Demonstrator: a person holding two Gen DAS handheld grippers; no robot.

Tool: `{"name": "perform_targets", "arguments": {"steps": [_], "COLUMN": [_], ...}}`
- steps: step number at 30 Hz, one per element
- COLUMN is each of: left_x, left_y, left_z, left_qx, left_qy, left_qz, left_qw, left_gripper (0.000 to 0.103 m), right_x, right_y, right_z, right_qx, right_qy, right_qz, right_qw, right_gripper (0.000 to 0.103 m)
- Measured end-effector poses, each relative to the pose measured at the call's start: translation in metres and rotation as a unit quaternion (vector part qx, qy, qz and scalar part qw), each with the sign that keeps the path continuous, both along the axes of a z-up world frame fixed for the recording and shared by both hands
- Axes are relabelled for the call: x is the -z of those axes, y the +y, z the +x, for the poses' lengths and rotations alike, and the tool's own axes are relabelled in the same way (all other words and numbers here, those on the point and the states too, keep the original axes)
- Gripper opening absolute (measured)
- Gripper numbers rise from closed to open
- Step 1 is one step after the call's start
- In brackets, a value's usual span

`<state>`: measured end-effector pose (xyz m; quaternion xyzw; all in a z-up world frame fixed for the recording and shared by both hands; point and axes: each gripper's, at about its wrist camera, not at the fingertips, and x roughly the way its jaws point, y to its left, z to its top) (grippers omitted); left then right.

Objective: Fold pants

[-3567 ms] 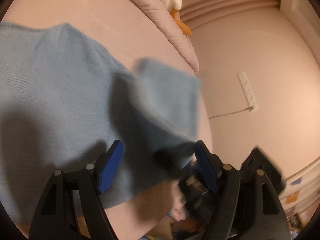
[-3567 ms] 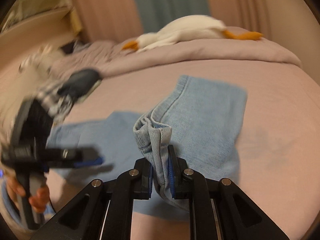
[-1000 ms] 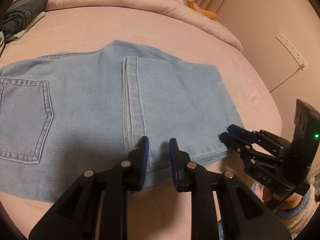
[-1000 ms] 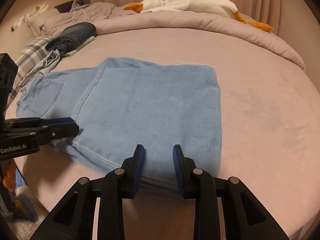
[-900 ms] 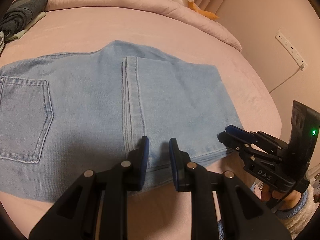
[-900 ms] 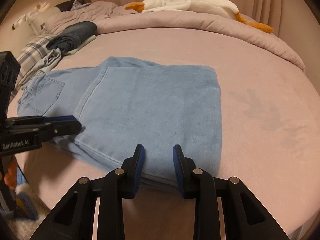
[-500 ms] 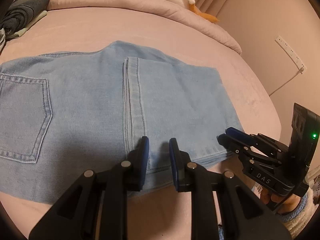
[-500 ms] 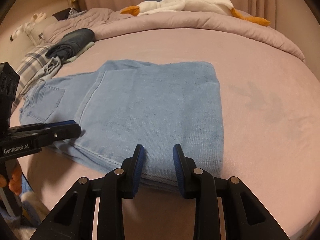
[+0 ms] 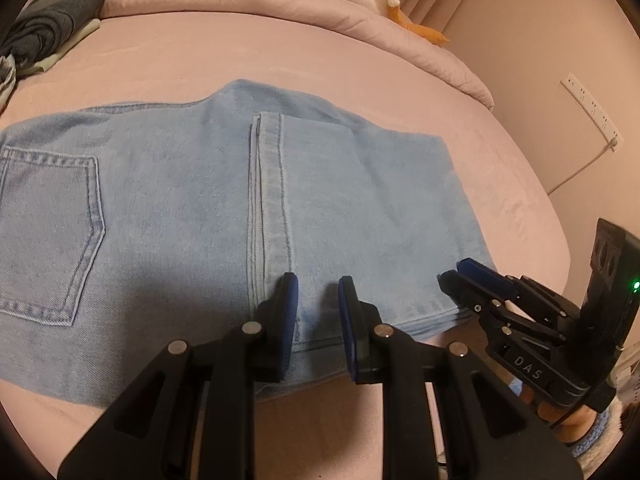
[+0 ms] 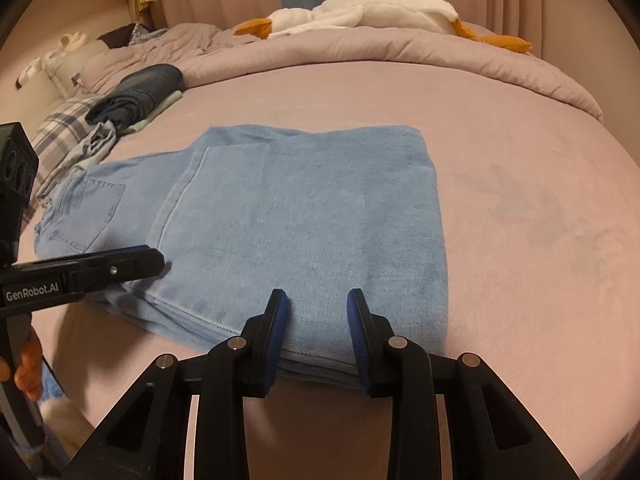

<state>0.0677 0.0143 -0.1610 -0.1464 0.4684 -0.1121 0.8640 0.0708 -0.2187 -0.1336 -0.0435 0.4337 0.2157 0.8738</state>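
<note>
Light blue jeans (image 9: pixel 168 216) lie flat on the pink bed, the legs folded over the seat so the hem runs across the middle. They also show in the right wrist view (image 10: pixel 304 224). My left gripper (image 9: pixel 318 304) is open and empty, just above the near edge by the hem. My right gripper (image 10: pixel 318 312) is open and empty at the near edge of the folded part. The right gripper also shows in the left wrist view (image 9: pixel 472 276), and the left gripper in the right wrist view (image 10: pixel 136 260).
A white plush goose (image 10: pixel 360 12) lies on the rolled quilt (image 10: pixel 400 52) at the far side. Dark folded clothes (image 10: pixel 140 92) and a plaid garment (image 10: pixel 68 128) sit far left. A wall with a socket strip (image 9: pixel 592 112) is at the right.
Earlier my right gripper held a fold of the jeans and laid it down, then let go. Over the last second both grippers have barely moved; the jeans lie still.
</note>
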Motion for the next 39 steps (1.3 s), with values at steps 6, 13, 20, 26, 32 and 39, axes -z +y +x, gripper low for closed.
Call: {"name": "perform_targets", "arguments": {"steps": [6, 13, 20, 26, 32, 39], "left_x": [0.0, 0.004, 0.005, -0.012, -0.024, -0.004], "left_y": [-0.007, 0.012, 0.065, 0.096, 0.136, 0.19], "left_z": [0.003, 0.003, -0.017, -0.056, -0.101, -0.14], "left_qx": [0.008, 0.002, -0.061, -0.091, -0.147, -0.27], "left_qy": [-0.002, 0.003, -0.016, -0.057, -0.078, -0.052], "left_qz": [0.027, -0.045, -0.092, -0.106, -0.116, -0.149], "left_qw": [0.9996, 0.999, 0.9937, 0.9886, 0.9792, 0.9498], "left_gripper": [0.02, 0.02, 0.028, 0.037, 0.048, 0.065], "right_x": [-0.001, -0.022, -0.023, -0.006, -0.021, -0.026], "right_y": [-0.004, -0.002, 0.042, 0.089, 0.113, 0.142], "right_z": [0.004, 0.0, 0.021, 0.007, -0.012, -0.005], "right_qx": [0.005, 0.013, -0.02, -0.076, -0.12, -0.132], "right_qy": [0.013, 0.013, 0.018, 0.017, -0.018, -0.011], "right_qz": [0.016, 0.053, 0.05, -0.029, -0.096, -0.046], "right_qw": [1.0, 0.998, 0.998, 0.997, 0.988, 0.99], "right_gripper": [0.035, 0.038, 0.038, 0.038, 0.038, 0.038]}}
